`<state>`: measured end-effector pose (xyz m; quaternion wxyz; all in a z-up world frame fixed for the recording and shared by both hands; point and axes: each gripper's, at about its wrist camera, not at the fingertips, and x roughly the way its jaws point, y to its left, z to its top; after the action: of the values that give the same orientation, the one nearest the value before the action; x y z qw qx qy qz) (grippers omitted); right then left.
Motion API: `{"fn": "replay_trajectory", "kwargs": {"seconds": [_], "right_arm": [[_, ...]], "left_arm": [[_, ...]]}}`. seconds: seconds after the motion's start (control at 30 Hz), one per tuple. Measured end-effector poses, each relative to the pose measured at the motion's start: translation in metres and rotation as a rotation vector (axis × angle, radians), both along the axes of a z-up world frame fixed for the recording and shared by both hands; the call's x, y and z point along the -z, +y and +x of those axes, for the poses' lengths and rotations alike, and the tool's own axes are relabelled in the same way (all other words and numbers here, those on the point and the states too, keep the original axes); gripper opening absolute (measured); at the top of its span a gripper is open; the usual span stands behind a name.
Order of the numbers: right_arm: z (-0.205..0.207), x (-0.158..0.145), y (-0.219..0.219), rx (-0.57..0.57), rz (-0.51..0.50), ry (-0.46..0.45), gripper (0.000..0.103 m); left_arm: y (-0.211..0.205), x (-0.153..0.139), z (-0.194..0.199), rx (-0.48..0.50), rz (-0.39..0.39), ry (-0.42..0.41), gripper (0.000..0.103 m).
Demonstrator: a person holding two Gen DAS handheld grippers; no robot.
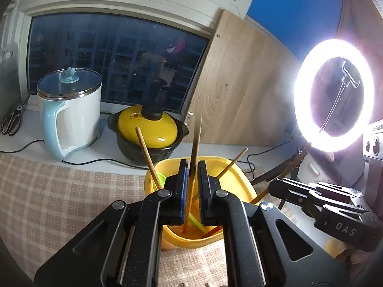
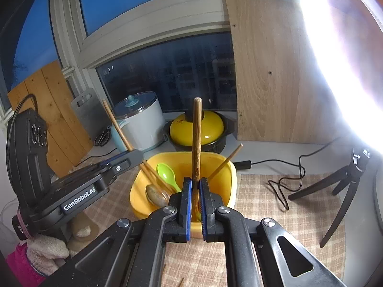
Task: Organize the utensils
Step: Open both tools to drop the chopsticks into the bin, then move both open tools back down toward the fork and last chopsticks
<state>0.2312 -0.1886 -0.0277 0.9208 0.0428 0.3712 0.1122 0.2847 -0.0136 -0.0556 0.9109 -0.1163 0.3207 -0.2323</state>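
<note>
White "GenRobot.AI" on left tool (image 2: 134, 156), "DAS", perhaps partial, on right tool (image 1: 275, 186)

The left gripper (image 1: 191, 167) stands over the yellow tub (image 1: 241, 181); a wooden chopstick (image 1: 195, 150) rises between its slightly parted jaws.

A yellow tub (image 2: 225, 167) sat mid-frame, holding a green spoon (image 2: 166, 173) and a metal spoon (image 2: 155, 195) at its left, leaning wooden chopsticks (image 2: 227, 159), and an upright wooden stick (image 2: 196, 143).
</note>
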Motion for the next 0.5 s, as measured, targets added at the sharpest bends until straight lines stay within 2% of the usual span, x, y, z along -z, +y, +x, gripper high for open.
{"fn": "replay_trajectory", "kwargs": {"seconds": [0.03,0.07,0.1,0.23,0.5], "right_arm": [[-0.001,0.0,-0.001,-0.001,0.003,0.003,0.012],[-0.004,0.0,-0.002,-0.002,0.007,0.006,0.028],[-0.007,-0.001,-0.004,-0.003,0.012,0.004,0.033],[-0.021,-0.003,-0.011,-0.004,0.023,0.002,0.036],[-0.051,-0.01,-0.019,-0.019,0.034,-0.026,0.059]], "left_arm": [[-0.001,0.0,-0.001,-0.001,0.0,0.005,0.032],[0.001,-0.001,-0.003,-0.007,-0.007,0.004,0.038],[0.002,-0.002,-0.006,-0.017,-0.013,-0.002,0.038],[0.009,-0.011,-0.019,-0.033,-0.013,-0.022,0.038],[0.022,-0.021,-0.043,-0.062,-0.02,-0.035,0.038]]}}
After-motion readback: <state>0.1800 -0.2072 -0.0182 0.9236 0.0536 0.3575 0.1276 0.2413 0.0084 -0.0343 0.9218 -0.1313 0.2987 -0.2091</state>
